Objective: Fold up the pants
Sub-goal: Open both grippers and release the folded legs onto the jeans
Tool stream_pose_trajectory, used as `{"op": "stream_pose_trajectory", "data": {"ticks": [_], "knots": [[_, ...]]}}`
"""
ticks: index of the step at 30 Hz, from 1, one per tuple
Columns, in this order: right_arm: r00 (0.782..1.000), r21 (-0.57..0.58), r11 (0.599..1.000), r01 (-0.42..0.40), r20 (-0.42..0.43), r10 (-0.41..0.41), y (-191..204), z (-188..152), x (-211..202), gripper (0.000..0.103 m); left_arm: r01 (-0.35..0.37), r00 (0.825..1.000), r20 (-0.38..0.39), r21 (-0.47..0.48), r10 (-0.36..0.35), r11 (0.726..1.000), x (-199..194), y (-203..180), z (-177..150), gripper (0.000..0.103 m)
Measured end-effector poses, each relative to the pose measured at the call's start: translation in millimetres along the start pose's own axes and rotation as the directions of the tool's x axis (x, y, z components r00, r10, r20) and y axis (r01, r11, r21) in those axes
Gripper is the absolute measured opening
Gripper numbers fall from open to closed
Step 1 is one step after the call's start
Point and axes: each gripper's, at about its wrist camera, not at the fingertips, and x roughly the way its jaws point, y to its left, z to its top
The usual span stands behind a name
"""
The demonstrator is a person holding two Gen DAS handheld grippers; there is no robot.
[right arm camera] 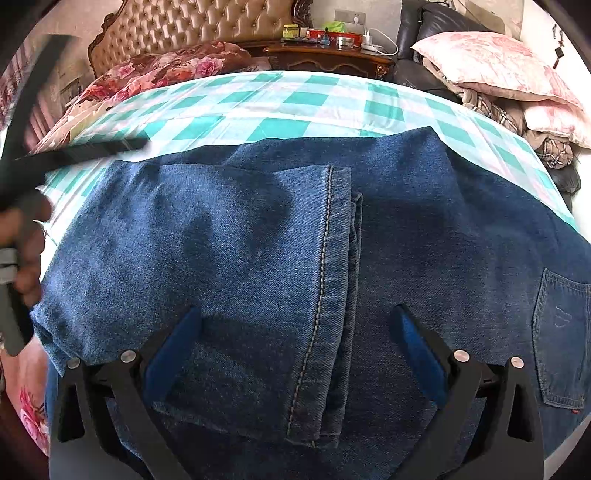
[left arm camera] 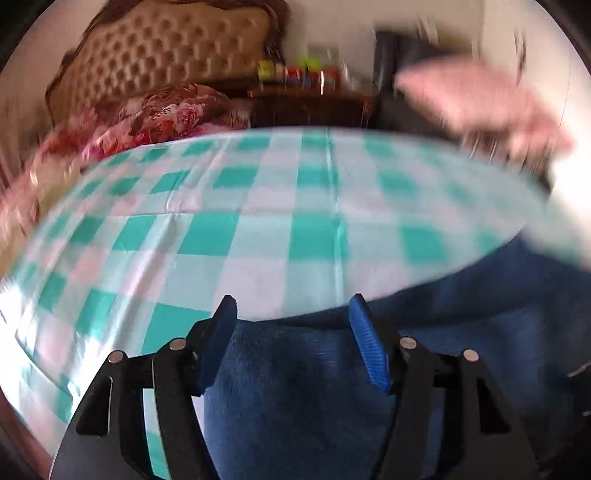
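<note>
Blue denim pants [right arm camera: 229, 236] lie on the bed's teal checked sheet [right arm camera: 303, 99]. They are folded over, with the leg hem [right arm camera: 325, 295] lying across the seat part and a back pocket [right arm camera: 561, 339] at the right. My right gripper [right arm camera: 295, 314] is open just above the pants, its jaws either side of the hem. My left gripper [left arm camera: 291, 299] is open over the pants' edge [left arm camera: 295, 387]; that view is blurred. The left gripper and the hand holding it also show at the left edge of the right wrist view [right arm camera: 22, 206].
A tufted headboard [right arm camera: 192, 29] and floral quilt [right arm camera: 166, 70] are at the back left. A dark nightstand [right arm camera: 332, 59] with small bottles stands behind the bed. Pink pillows [right arm camera: 498, 70] lie piled on a dark chair at the right.
</note>
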Motion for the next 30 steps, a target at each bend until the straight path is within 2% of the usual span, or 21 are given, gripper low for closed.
{"op": "stream_pose_trajectory", "data": {"ticks": [1,3,4,5,6,7,8,11,12,13,14,15,17,20,23,26,30], "knots": [[1.000,-0.012,1.000,0.011,0.026,-0.011,1.7,2.8,-8.2,0.080,-0.016,1.000,0.019,-0.029,0.016,0.999,-13.3,4.4,-3.2,0.063],[0.996,-0.043,0.999,0.003,0.091,0.001,8.5,12.3,-25.4,0.077,-0.073,0.997,0.023,-0.073,0.075,0.995,-32.1,14.2,-17.0,0.063],[0.991,-0.063,0.998,-0.023,0.131,0.032,14.9,21.6,-34.5,0.073,-0.096,0.995,-0.001,-0.106,0.096,0.990,-38.4,21.5,-30.5,0.053],[0.987,-0.077,0.996,-0.049,0.151,0.060,19.7,29.0,-37.8,0.069,-0.099,0.995,-0.019,-0.121,0.097,0.988,-41.8,26.1,-37.0,0.037],[0.982,-0.097,0.992,-0.076,0.163,0.092,26.9,39.0,-36.1,0.067,-0.088,0.995,-0.049,-0.134,0.083,0.987,-43.6,28.3,-49.2,0.032],[0.982,-0.113,0.990,-0.085,0.159,0.102,32.1,46.1,-29.4,0.063,-0.075,0.996,-0.067,-0.132,0.066,0.988,-43.0,30.3,-56.2,0.027],[0.983,-0.124,0.988,-0.088,0.148,0.106,36.2,50.9,-22.3,0.053,-0.073,0.995,-0.082,-0.121,0.063,0.990,-42.5,31.0,-63.4,0.023],[0.997,-0.122,0.991,-0.053,0.054,0.060,34.1,59.7,15.6,0.032,-0.084,0.987,-0.142,-0.096,0.069,0.992,-36.1,36.0,-86.2,0.024],[0.999,-0.109,0.993,-0.038,0.032,0.041,29.7,59.2,22.6,0.031,-0.088,0.987,-0.142,-0.108,0.072,0.990,-38.6,41.6,-93.4,0.025],[0.997,-0.106,0.993,-0.051,0.047,0.056,23.6,57.0,23.9,0.029,-0.100,0.987,-0.140,-0.119,0.083,0.988,-43.4,46.3,-100.5,0.027],[0.997,-0.122,0.991,-0.048,0.050,0.054,23.3,55.0,23.1,0.029,-0.121,0.983,-0.151,-0.132,0.100,0.984,-42.5,51.2,-103.6,0.034],[0.998,-0.133,0.990,-0.038,0.052,0.046,24.2,53.4,22.8,0.029,-0.130,0.982,-0.153,-0.151,0.107,0.980,-45.6,56.7,-107.0,0.036],[0.998,-0.141,0.990,-0.012,0.066,0.021,28.0,49.2,22.0,0.029,-0.132,0.987,-0.117,-0.171,0.113,0.976,-57.2,59.0,-110.0,0.029],[0.997,-0.137,0.991,-0.009,0.074,0.019,27.7,47.1,21.4,0.029,-0.092,0.994,-0.065,-0.120,0.085,0.989,-75.2,40.3,-109.7,0.029],[0.997,-0.143,0.990,-0.010,0.077,0.021,27.7,44.8,19.9,0.029,-0.106,0.987,-0.128,-0.078,0.096,0.991,-67.3,26.5,-122.2,0.030],[0.997,-0.149,0.989,-0.013,0.079,0.025,26.8,46.0,21.1,0.029,-0.115,0.988,-0.119,-0.099,0.103,0.988,-67.6,27.5,-129.9,0.029],[0.997,-0.153,0.988,-0.016,0.073,0.027,26.9,46.4,20.5,0.029,-0.150,0.981,-0.133,-0.069,0.140,0.986,-65.2,21.1,-128.3,0.029]]}}
